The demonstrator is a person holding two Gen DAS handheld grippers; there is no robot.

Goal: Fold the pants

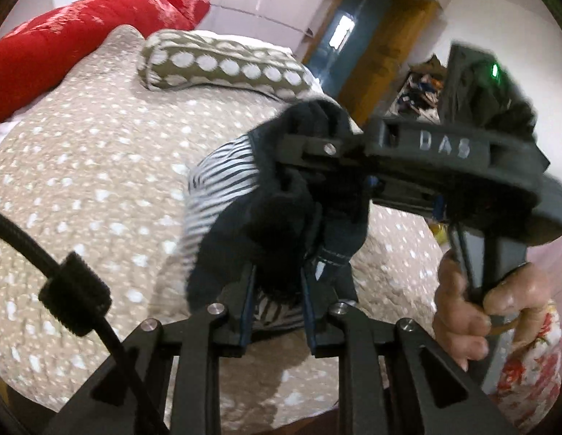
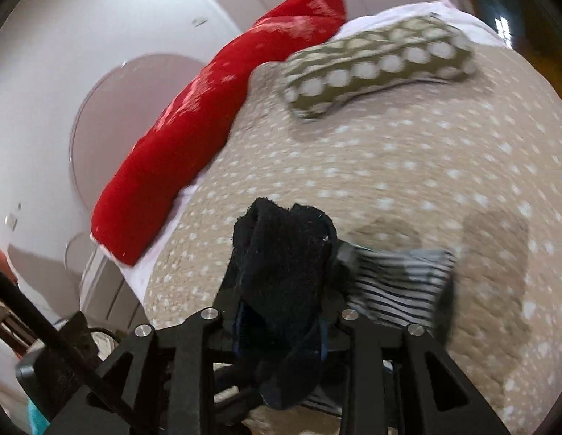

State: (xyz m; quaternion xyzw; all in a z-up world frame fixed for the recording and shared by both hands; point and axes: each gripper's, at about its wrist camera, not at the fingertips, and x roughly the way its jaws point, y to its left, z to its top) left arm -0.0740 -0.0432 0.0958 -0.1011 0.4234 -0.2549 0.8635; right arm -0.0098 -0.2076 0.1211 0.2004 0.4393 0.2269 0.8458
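**Both claws pinched on the pants, garment lifted off the bed**

Your left gripper [image 1: 277, 290] has its two fingers drawn in on a bunch of dark fabric, and your right gripper [image 2: 281, 311] is clamped the same way on a neighbouring bunch. Both hold the pants [image 1: 281, 210], which hang in the air above the bedspread [image 1: 99, 166] rather than lying on it.

You hold them at two points close together, probably so the cloth hangs from one edge and the rest drops straight, ready to be laid down flat. In the left wrist view the right gripper [image 1: 339, 152] comes in from the side, almost touching your left fingers [image 1: 248, 304], with your right hand [image 1: 476, 304] wrapped round its handle. That closeness suggests you are bringing two corners or edges together, or passing the grip across; I cannot tell which.

The striped part of the garment [image 2: 400, 282] shows beside the dark fabric, so the pants seem bunched, perhaps partly inside out. No clean fold is visible yet, so I judge the task is at an early stage.

The spotted pillow [image 2: 379, 61] and the red blanket [image 2: 215, 108] sit well apart, at the far side of the bed, leaving you open bedspread below to lay the pants on. Both views are motion-blurred, so watch that the cloth does not slip from either pinch.
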